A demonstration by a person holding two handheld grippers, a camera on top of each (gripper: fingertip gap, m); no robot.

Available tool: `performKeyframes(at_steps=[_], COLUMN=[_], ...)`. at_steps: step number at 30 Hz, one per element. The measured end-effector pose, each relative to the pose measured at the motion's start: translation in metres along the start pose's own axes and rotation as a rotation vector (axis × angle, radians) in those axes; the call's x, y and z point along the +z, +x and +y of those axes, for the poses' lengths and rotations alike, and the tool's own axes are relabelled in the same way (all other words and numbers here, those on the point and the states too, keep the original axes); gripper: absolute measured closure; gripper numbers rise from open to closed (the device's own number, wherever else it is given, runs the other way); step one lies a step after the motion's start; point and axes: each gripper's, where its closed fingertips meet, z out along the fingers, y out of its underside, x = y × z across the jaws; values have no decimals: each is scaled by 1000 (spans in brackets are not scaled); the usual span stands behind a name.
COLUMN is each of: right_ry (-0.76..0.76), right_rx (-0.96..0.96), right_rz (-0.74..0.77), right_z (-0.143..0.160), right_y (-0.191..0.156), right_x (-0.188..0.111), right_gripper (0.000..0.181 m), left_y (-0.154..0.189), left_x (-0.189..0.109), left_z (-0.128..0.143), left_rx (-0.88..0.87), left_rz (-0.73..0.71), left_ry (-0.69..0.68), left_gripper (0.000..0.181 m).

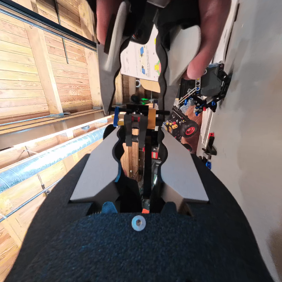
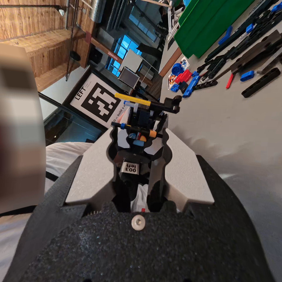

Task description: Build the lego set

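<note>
A small lego assembly [image 1: 137, 120] of black, dark grey, tan and blue parts is held up in the air, off the table. My left gripper [image 1: 139, 131] is shut on its black body. The right wrist view shows the left gripper [image 2: 143, 120] head-on, with its fingers [image 2: 162, 122] against the assembly [image 2: 141, 116]. A black axle [image 2: 134, 128] with a blue bush and a tan sleeve runs across the assembly. My right gripper [image 2: 138, 129] is open, its tips flanking the axle's ends. It reaches in from above in the left wrist view [image 1: 135, 109].
A partly built chassis [image 1: 213, 91], the set's box [image 1: 187, 126] and an instruction booklet [image 1: 140, 61] lie on the grey table [image 1: 251, 137]. Loose black beams and blue and red parts [image 2: 228, 73] and a green box [image 2: 206, 27] lie farther off. A person's hand [image 1: 198, 45] holds the right gripper. The grippers are tip to tip, or close to it.
</note>
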Motion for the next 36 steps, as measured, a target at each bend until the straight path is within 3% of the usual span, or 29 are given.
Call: performKeyframes(at_steps=[4,12,16,24,30,36], right_ry=[97,449,523,541,516,466], right_rx=[45,175,255,314,260,218], right_rz=[24,134,132,3,12,56], right_z=[-9,-33,-32,-34,-37,-36], right_y=[8,28,36,29,24,27], right_x=[0,-12,-19,-16,-14,-15], right_gripper=[123,116,118,123,120,137], left_y=[5,16,19,19,18,21], left_x=[7,29,33,36,35,33], left_z=[7,17,20,15,10,2], left_rx=[0,42,59,41,71,13], left_rz=[32,77,85,92,80,90], left_ry=[-72,-203,-229,-247,-242,-212], left_gripper=[140,141,141,141,141,144])
